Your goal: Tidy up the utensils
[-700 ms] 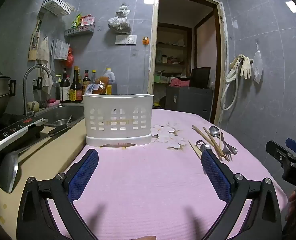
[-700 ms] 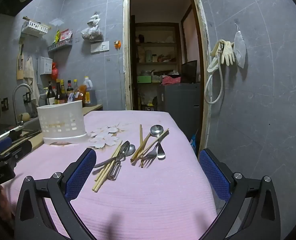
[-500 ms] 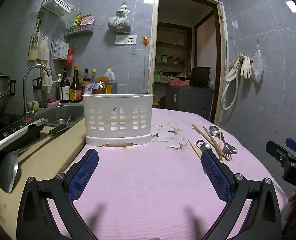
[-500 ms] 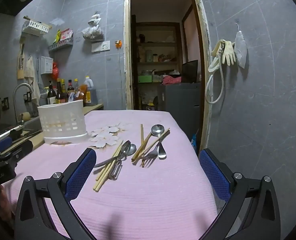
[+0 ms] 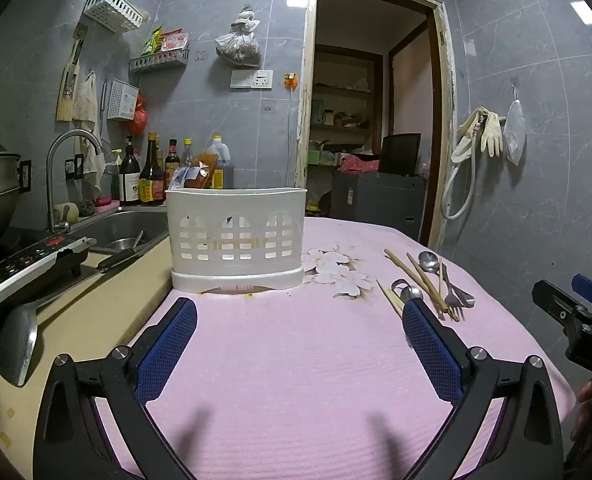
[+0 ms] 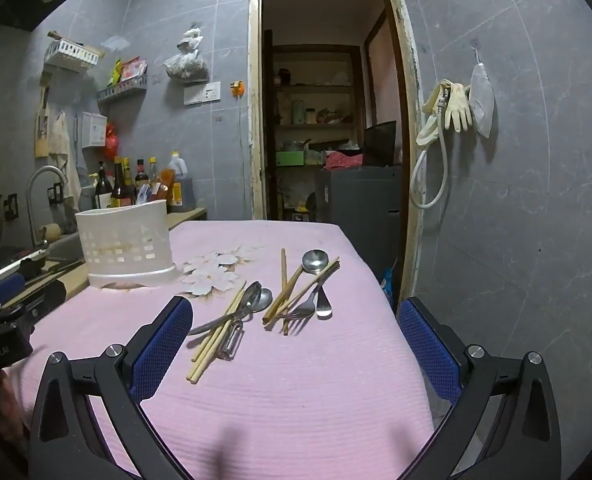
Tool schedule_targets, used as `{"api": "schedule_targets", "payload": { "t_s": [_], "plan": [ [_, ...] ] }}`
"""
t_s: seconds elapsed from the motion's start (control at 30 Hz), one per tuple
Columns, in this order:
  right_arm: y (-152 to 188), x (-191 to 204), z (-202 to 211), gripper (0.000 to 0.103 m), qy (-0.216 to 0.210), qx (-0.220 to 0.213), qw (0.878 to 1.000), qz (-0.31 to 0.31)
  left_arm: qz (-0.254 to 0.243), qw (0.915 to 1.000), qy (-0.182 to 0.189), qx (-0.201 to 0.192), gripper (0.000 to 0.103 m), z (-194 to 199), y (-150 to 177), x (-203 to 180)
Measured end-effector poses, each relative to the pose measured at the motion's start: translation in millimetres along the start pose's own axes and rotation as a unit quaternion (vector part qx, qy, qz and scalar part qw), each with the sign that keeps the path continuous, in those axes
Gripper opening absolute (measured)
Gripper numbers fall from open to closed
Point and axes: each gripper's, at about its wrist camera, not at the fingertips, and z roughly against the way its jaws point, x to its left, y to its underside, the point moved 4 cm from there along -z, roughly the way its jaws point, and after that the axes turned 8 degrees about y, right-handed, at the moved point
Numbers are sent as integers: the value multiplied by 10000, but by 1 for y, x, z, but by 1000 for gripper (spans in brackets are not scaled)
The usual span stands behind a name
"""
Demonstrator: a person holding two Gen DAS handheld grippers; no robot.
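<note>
You are holding both grippers wide and empty: the left gripper (image 5: 299, 316) is facing the basket (image 5: 236, 236), the right gripper (image 6: 296, 316) is hovering just short of the utensils (image 6: 264, 304) lying on the worktop (image 6: 296, 392).

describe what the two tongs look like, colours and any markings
Both alike: the left tongs and right tongs have black, triangular open-frame fingers with silver screw heads and blue mesh-textured pads. In the left view, the right tongs' black body shows white lettering that is cut off at the edge.
</note>
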Motion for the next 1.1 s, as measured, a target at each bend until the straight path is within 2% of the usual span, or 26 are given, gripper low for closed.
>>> {"api": "schedule_targets", "payload": {
  "t_s": [1.1],
  "plan": [
    [1,0,1,103,16,2,10000,18,-7,10000,-6,6,101,-1,0,0]
  ]
}}
